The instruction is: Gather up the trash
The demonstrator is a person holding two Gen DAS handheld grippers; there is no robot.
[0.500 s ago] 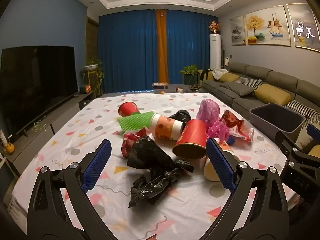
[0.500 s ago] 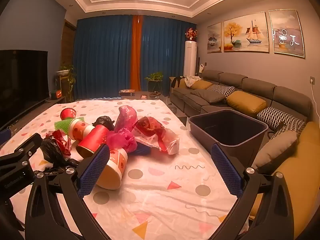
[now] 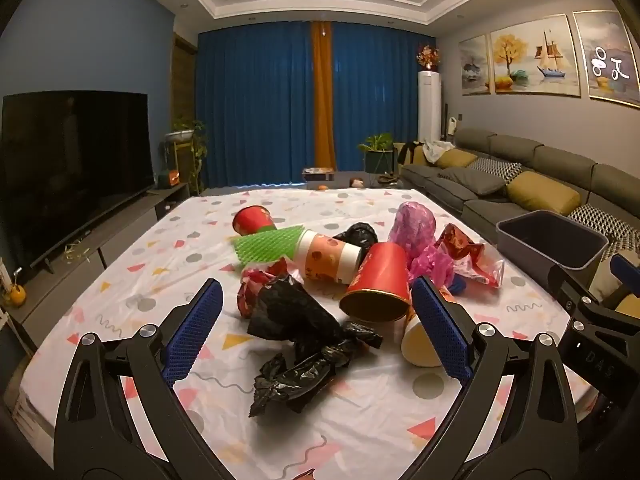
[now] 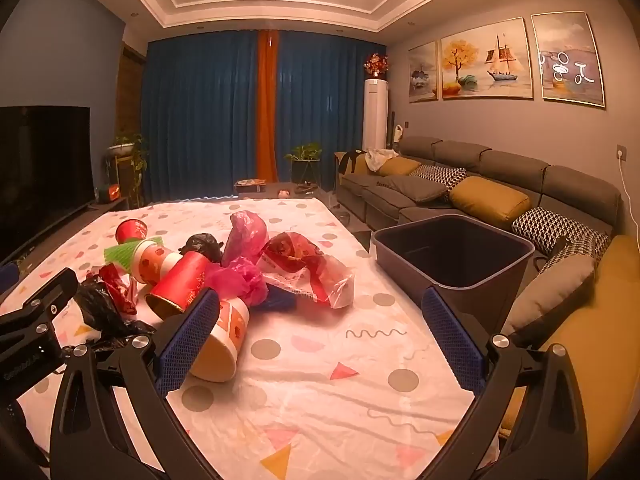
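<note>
A heap of trash lies on the table's patterned cloth (image 3: 132,280). It holds a crumpled black bag (image 3: 304,340), a red cup (image 3: 380,284) on its side, a patterned paper cup (image 3: 328,256), green foam netting (image 3: 268,244), a pink bag (image 3: 414,226) and a red wrapper (image 3: 468,256). My left gripper (image 3: 316,300) hovers open just short of the black bag. My right gripper (image 4: 320,304) is open over bare cloth, with an orange-and-white cup (image 4: 224,336) beside its left finger. The dark bin (image 4: 452,248) stands to its right.
Another red cup (image 3: 254,220) lies apart at the far side of the heap. A grey sofa (image 4: 500,184) with cushions runs along the right behind the bin. A television (image 3: 72,168) on a low unit stands to the left of the table.
</note>
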